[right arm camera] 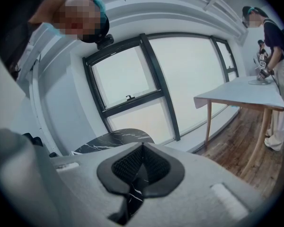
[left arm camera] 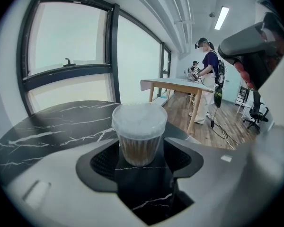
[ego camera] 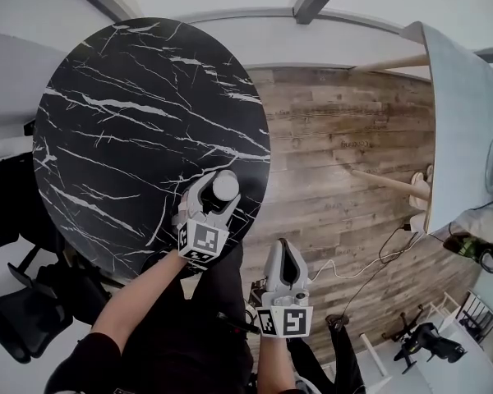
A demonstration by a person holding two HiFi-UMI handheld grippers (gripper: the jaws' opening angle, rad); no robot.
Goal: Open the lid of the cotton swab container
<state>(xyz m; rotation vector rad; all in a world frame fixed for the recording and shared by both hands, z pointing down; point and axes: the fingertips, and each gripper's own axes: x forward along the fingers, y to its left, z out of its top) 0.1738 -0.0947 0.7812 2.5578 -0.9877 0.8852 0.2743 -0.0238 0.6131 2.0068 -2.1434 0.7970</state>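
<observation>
Left hand-held gripper [ego camera: 219, 190], clear lidded swab container [left arm camera: 139, 135]

Table [ego camera: 123, 130]: black veined marble look, polished. Container [left arm camera: 139, 148]: clear plastic; lid [left arm camera: 139, 119] frosted. Floor [ego camera: 345, 138]: weathered wood planks.

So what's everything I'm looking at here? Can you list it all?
cotton swab container: one, clear with a whitish lid, near the round table's edge
round table: one, black marble with white veins, centre
long table: one, pale top, wooden legs, right
floor: brown wood planks
office chair: one, black, lower left
windows: dark frames, behind the round table
other people: two, standing at the long table
left gripper: grey, gripping the container
right gripper: grey, shut, empty, above the floor
</observation>
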